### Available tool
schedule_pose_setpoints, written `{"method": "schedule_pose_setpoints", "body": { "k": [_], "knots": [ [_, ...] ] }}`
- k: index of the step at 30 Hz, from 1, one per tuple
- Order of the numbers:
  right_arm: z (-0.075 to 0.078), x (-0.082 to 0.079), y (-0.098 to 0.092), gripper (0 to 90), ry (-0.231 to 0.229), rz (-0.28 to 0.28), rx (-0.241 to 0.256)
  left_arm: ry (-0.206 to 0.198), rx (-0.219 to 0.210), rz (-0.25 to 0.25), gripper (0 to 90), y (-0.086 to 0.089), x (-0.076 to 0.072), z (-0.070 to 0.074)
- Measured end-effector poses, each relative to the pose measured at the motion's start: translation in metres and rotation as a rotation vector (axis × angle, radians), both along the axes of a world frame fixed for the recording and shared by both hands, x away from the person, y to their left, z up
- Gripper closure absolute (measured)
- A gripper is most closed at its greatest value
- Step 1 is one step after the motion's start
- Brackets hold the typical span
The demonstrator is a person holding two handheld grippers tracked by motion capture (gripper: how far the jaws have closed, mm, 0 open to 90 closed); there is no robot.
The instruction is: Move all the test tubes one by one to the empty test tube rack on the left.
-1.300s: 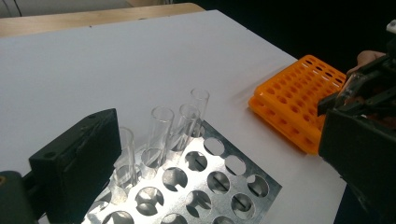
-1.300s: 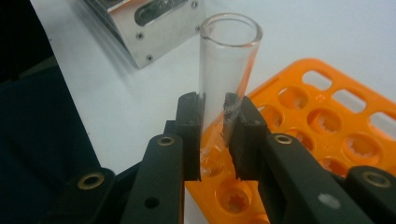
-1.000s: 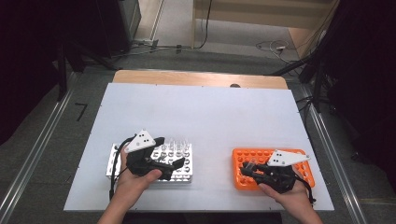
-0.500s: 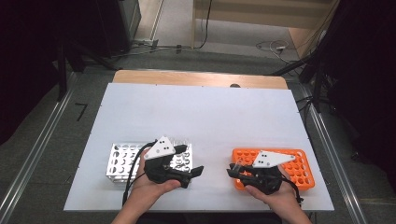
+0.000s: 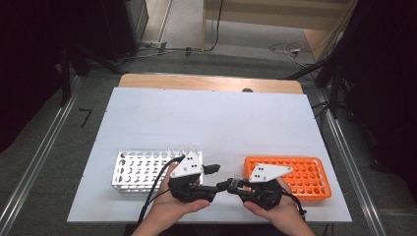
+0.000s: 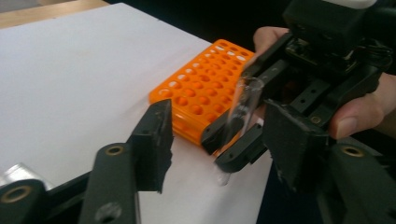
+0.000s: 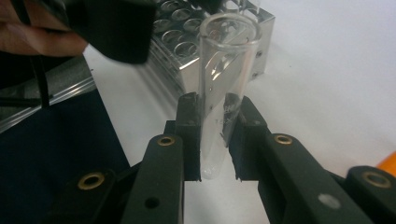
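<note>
Right now the right gripper [image 7: 215, 140] has its two black jaws clamped on a clear glass test tube [image 7: 223, 88], pinching it low on its body so that the rounded bottom pokes out just below the jaws and the open mouth rises well above them. Seen from the left gripper view, the same test tube [image 6: 240, 114] stands tilted between the right gripper's jaws, with its closed end hanging just above the white table top [image 6: 70, 79].

Facing it, the left gripper [image 6: 217, 140] has its jaws spread wide apart, one on each side of the tube and neither touching it. From the high view the two tools meet nose to nose at the near edge of the table, the left gripper [image 5: 215, 178] on the left and the right gripper [image 5: 232, 186] just to its right, with the tube a small pale glint between them.

Farther out, a silver metal tube rack [image 5: 140, 169] with rows of round holes sits just left of the left gripper, a few clear tubes standing at its far right corner. An orange plastic tube rack [image 5: 305, 174] lies to the right, just beyond the right hand [image 5: 275, 214].
</note>
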State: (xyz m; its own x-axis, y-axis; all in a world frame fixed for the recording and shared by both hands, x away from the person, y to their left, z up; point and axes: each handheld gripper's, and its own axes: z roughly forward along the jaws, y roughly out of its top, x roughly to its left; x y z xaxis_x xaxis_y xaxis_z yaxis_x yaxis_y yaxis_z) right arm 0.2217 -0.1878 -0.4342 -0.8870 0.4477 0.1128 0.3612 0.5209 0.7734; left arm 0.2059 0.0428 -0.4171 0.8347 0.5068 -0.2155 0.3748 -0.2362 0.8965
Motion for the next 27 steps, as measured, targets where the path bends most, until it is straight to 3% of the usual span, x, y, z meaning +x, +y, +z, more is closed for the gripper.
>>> {"method": "schedule_pose_setpoints", "body": {
  "k": [18, 27],
  "knots": [
    [0.003, -0.007, 0.009, 73.6, 0.016, 0.029, 0.016, -0.02, -0.004, -0.043, 71.1, -0.019, -0.002, -0.002],
    [0.003, -0.006, 0.008, 73.6, 0.017, 0.023, 0.023, -0.044, 0.019, -0.031, 75.4, -0.021, -0.003, -0.001]
  ]
}}
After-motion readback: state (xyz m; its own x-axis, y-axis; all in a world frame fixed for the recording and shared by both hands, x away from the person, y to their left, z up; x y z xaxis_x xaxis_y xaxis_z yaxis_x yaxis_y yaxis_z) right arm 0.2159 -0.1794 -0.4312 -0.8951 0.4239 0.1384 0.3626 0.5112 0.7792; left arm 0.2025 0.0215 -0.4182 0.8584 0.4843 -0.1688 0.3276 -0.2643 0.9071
